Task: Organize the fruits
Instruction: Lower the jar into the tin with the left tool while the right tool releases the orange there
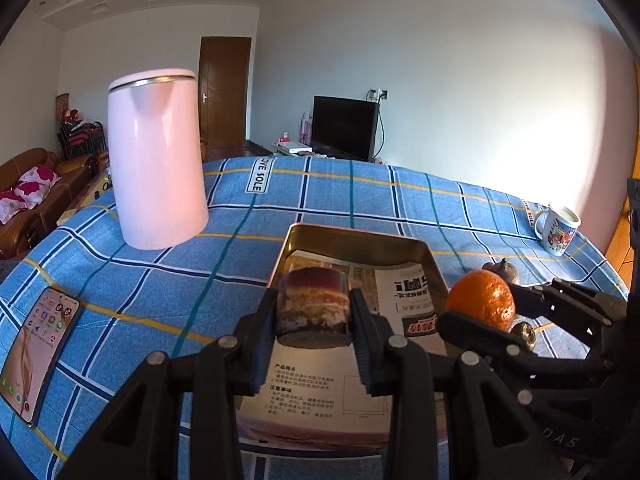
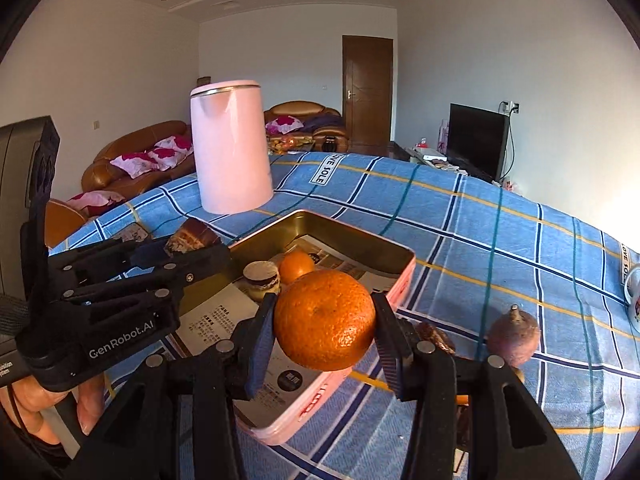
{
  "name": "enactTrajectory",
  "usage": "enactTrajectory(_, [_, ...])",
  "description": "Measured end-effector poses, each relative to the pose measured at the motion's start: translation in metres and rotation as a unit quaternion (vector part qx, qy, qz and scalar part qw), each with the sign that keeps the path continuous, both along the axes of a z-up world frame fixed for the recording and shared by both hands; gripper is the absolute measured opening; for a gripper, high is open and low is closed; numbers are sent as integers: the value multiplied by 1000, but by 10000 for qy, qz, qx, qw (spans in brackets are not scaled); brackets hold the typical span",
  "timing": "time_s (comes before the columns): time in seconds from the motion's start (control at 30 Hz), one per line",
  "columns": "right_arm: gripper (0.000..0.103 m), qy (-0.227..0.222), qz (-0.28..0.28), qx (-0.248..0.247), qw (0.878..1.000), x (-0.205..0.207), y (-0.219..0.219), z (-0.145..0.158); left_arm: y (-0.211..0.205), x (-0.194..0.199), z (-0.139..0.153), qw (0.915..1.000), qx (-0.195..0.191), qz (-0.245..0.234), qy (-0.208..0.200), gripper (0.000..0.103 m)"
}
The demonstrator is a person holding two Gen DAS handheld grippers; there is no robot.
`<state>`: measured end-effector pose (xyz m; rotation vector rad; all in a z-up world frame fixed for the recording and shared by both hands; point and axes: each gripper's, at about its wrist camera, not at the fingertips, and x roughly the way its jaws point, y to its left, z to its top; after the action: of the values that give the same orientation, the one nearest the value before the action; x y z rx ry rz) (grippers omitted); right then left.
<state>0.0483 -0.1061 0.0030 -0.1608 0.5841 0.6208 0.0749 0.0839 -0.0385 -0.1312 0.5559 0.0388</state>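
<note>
**Holding a cake slice and an orange over the tin**

Gripping a layered cake piece (image 1: 313,307) in my left gripper (image 1: 313,320), I have both pads pressed against its sides, and it hangs above the gold-lined rectangular tin (image 1: 352,242), over the printed paper sheet (image 1: 320,392) that lines the tin's floor. My right gripper (image 2: 325,320) is clamped on a large orange (image 2: 325,320), one pad on each side of the fruit, held up above the tin's near corner and pink outer wall (image 2: 320,400).

Seen from my right wrist, the tin already has two things lying on its paper near the middle: a small round layered cake (image 2: 262,279) and, touching it on the right, a smaller orange (image 2: 296,266). From my left wrist, the orange in my right gripper (image 1: 480,320) sits just beyond the tin's right edge.

On the blue checked tablecloth (image 2: 480,240), to the right of the tin, a purplish fruit with a pointed stem (image 2: 514,338) stands near my right finger. A brown item (image 2: 436,338) lies between it and the tin, mostly hidden by my finger; I cannot tell what it is.

A pink kettle (image 1: 158,160) stands well behind the tin on the left. A smartphone (image 1: 38,354) lies face up at the left edge of the cloth, and a patterned mug (image 1: 558,230) stands at the far right.
</note>
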Motion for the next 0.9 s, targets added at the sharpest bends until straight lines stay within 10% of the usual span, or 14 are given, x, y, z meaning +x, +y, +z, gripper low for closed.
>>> enactTrajectory(0.6, [50,616,407,-620,9953,20,41,-25,9,8,-10,9993,128,-84,351,38])
enactTrajectory(0.77, [61,414,344,-512,9972,16,26,-14,5,2,-1,9997,157,-49,157,70])
enactTrajectory(0.9, [61,235,109,-457,9986,17,-8,-3,1,-2,4,9998,169,-56,39,71])
